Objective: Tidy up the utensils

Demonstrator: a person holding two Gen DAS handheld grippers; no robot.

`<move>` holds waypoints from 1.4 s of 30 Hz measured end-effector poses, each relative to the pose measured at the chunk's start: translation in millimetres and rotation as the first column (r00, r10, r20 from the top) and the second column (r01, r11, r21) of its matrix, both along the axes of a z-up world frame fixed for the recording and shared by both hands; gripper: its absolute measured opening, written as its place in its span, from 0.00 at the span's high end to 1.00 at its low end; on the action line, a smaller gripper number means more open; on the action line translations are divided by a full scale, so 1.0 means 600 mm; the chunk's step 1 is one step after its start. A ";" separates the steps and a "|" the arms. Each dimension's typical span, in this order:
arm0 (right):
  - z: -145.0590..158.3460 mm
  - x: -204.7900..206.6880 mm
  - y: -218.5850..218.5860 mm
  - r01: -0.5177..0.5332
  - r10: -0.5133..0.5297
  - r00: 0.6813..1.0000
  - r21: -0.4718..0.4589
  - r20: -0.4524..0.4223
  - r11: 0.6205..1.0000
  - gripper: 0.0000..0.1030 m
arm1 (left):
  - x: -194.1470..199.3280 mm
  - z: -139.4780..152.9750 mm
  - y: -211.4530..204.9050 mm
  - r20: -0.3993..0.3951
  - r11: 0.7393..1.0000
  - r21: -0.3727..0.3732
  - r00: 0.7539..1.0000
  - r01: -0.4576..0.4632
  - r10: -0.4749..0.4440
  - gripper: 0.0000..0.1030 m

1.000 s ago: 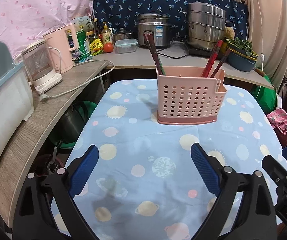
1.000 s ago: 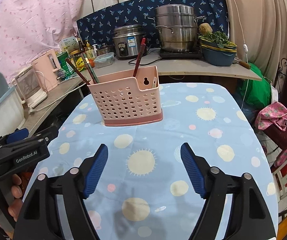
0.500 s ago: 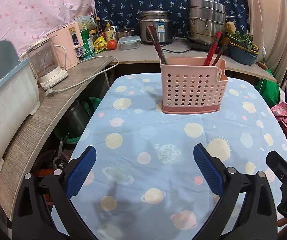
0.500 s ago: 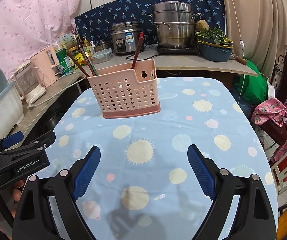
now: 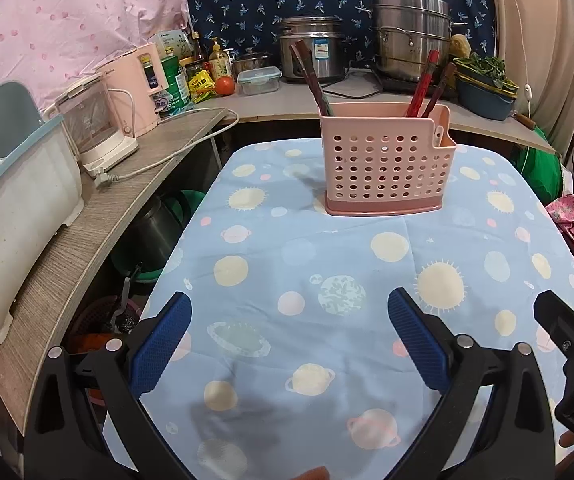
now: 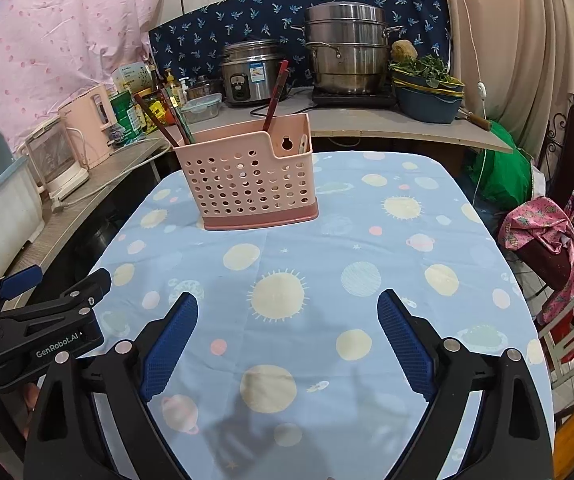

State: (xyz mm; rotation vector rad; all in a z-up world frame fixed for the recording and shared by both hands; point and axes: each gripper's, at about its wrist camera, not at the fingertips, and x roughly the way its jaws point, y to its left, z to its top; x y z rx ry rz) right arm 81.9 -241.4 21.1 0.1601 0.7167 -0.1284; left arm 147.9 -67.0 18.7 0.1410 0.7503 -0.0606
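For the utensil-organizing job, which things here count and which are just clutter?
Job:
- pink holder
- chopsticks in it
- left gripper, right gripper, both empty; the right's jaws are opening

Clutter:
- steamer pot
- rice cooker
- kettle
- tomato

- Your right claw (image 6: pixel 287 334) hangs over the near part of the table (image 6: pixel 439 240), its blue pads spreading apart with nothing between them but the planet-print cloth below.
- Your left claw (image 6: pixel 47 292) pokes in at the left edge, seen side-on; you cannot tell how its jaws stand from here.
- The pink holder (image 6: pixel 249 178) stands upright well beyond both claws, toward the far side of the table.
- Red chopsticks (image 6: pixel 275 96) lean out of its back; dark ones (image 6: pixel 157 124) lean from its left end.
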 end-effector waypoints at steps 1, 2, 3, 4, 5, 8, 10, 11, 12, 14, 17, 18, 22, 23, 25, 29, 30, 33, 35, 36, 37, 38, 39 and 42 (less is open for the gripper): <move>0.000 0.000 0.000 0.000 0.000 1.000 -0.001 -0.001 1.000 0.15 | 0.000 0.000 0.000 -0.002 1.000 -0.001 1.000 -0.001 0.001 0.08; 0.000 0.000 0.000 0.001 -0.001 1.000 0.000 0.000 1.000 0.15 | 0.000 -0.001 0.000 -0.005 1.000 -0.001 1.000 -0.003 0.003 0.08; 0.000 0.000 0.000 0.001 -0.001 1.000 -0.003 0.000 1.000 0.15 | 0.000 -0.001 0.000 -0.005 1.000 -0.002 1.000 -0.004 0.004 0.08; 0.000 0.000 0.000 0.002 -0.002 1.000 -0.007 -0.001 1.000 0.15 | 0.000 -0.001 0.000 -0.004 1.000 -0.002 1.000 -0.004 0.004 0.08; 0.000 0.001 0.000 0.003 -0.003 1.000 -0.011 -0.003 1.000 0.15 | -0.001 -0.002 0.001 -0.005 1.000 -0.001 1.000 -0.004 0.004 0.08; -0.002 0.002 0.000 0.003 -0.003 1.000 -0.014 -0.010 1.000 0.15 | -0.002 -0.002 0.001 -0.002 1.000 0.004 1.000 -0.006 0.006 0.08; -0.004 0.002 0.001 0.003 -0.003 1.000 -0.016 -0.013 1.000 0.15 | -0.003 -0.002 0.001 0.002 1.000 0.010 1.000 -0.009 0.009 0.08; -0.004 0.003 0.001 0.003 -0.003 1.000 -0.018 -0.015 1.000 0.15 | -0.003 -0.003 0.001 0.002 1.000 0.012 1.000 -0.009 0.009 0.08; -0.004 0.003 0.002 0.003 -0.003 1.000 -0.019 -0.015 1.000 0.15 | -0.003 -0.004 0.001 0.001 1.000 0.012 1.000 -0.008 0.008 0.08; -0.005 0.004 0.001 0.004 -0.004 1.000 -0.017 -0.017 1.000 0.15 | -0.003 -0.004 0.001 -0.001 1.000 0.013 1.000 -0.011 0.011 0.08; -0.007 0.004 0.002 0.006 -0.006 1.000 -0.019 -0.020 1.000 0.15 | -0.003 -0.005 0.001 -0.002 1.000 0.013 1.000 -0.013 0.013 0.08; -0.007 0.004 0.003 0.006 -0.006 1.000 -0.021 -0.022 1.000 0.15 | -0.003 -0.005 0.001 -0.002 1.000 0.013 1.000 -0.012 0.012 0.08; -0.009 0.005 0.004 0.004 -0.005 1.000 -0.026 -0.028 1.000 0.15 | -0.003 -0.005 0.000 -0.002 1.000 0.012 1.000 -0.011 0.011 0.08; -0.010 0.005 0.005 0.004 -0.005 1.000 -0.027 -0.030 1.000 0.15 | -0.003 -0.005 0.001 -0.001 1.000 0.011 1.000 -0.010 0.010 0.08; -0.011 0.006 0.005 0.005 -0.006 0.999 -0.026 -0.032 1.000 0.15 | -0.004 -0.005 0.001 0.001 1.000 0.012 1.000 -0.009 0.009 0.08; -0.012 0.007 0.006 0.005 -0.006 0.999 -0.027 -0.035 1.000 0.15 | -0.002 -0.007 0.002 -0.005 1.000 0.006 1.000 -0.005 0.005 0.08; -0.012 0.007 0.005 0.004 -0.005 0.999 -0.027 -0.034 1.000 0.15 | -0.001 -0.007 0.002 -0.007 1.000 0.005 1.000 -0.006 0.006 0.08; -0.014 0.008 0.007 0.002 -0.003 0.999 -0.031 -0.037 1.000 0.15 | -0.001 -0.008 0.003 -0.010 1.000 0.003 1.000 -0.008 0.008 0.08; -0.014 0.009 0.007 0.002 -0.003 0.999 -0.031 -0.037 1.000 0.15 | -0.001 -0.008 0.002 -0.010 1.000 0.003 1.000 -0.007 0.007 0.08; -0.014 0.008 0.007 0.001 -0.003 0.999 -0.032 -0.037 0.999 0.15 | -0.001 -0.008 0.002 -0.011 1.000 0.004 1.000 -0.008 0.008 0.08; -0.014 0.009 0.007 0.003 -0.004 0.999 -0.033 -0.036 0.999 0.15 | -0.001 -0.008 0.002 -0.011 1.000 0.005 1.000 -0.007 0.007 0.08; -0.015 0.009 0.007 0.004 -0.005 0.999 -0.031 -0.036 1.000 0.15 | -0.001 -0.008 0.002 -0.010 1.000 0.006 1.000 -0.008 0.008 0.08; -0.015 0.009 0.007 0.004 -0.005 0.999 -0.030 -0.037 1.000 0.15 | -0.001 -0.009 0.002 -0.009 1.000 0.005 1.000 -0.008 0.008 0.08; -0.016 0.008 0.008 0.005 -0.006 0.999 -0.032 -0.037 0.999 0.15 | -0.001 -0.009 0.002 -0.010 1.000 0.005 1.000 -0.008 0.008 0.08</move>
